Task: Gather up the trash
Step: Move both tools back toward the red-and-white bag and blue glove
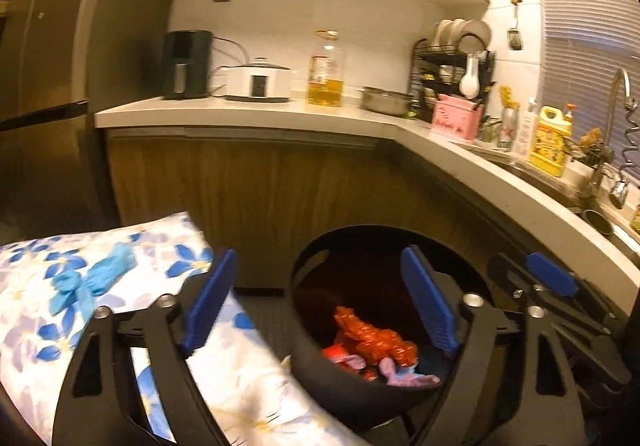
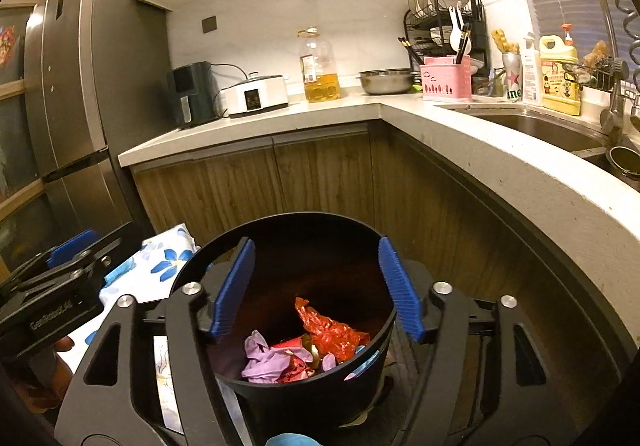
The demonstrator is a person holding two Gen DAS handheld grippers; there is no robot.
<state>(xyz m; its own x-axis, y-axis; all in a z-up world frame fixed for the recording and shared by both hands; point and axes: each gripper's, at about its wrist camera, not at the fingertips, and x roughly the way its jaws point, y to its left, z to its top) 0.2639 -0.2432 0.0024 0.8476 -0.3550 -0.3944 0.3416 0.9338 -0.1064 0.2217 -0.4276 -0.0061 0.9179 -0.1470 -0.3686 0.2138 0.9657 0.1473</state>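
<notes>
A black round bin (image 1: 320,386) (image 2: 280,230) stands on the floor below both grippers. Inside it lie a crumpled red wrapper (image 1: 376,338) (image 2: 332,330) and a purple glove (image 2: 268,358) (image 1: 400,374). My left gripper (image 1: 320,306) is open and empty, over the gap between the bin and a table with a blue-flowered cloth (image 1: 48,310) (image 2: 168,258). A crumpled blue glove (image 1: 92,278) lies on that cloth, left of the left gripper. My right gripper (image 2: 316,286) is open and empty, directly over the bin's mouth. It also shows in the left wrist view (image 1: 552,282).
An L-shaped kitchen counter (image 2: 500,149) wraps behind and to the right, with wooden cabinets (image 2: 320,173) below. On it stand an air fryer (image 2: 192,93), a cooker (image 2: 256,93), an oil bottle (image 2: 320,65), a steel bowl (image 2: 386,81), a dish rack (image 2: 444,25) and a sink (image 2: 532,125). A fridge (image 2: 80,85) stands left.
</notes>
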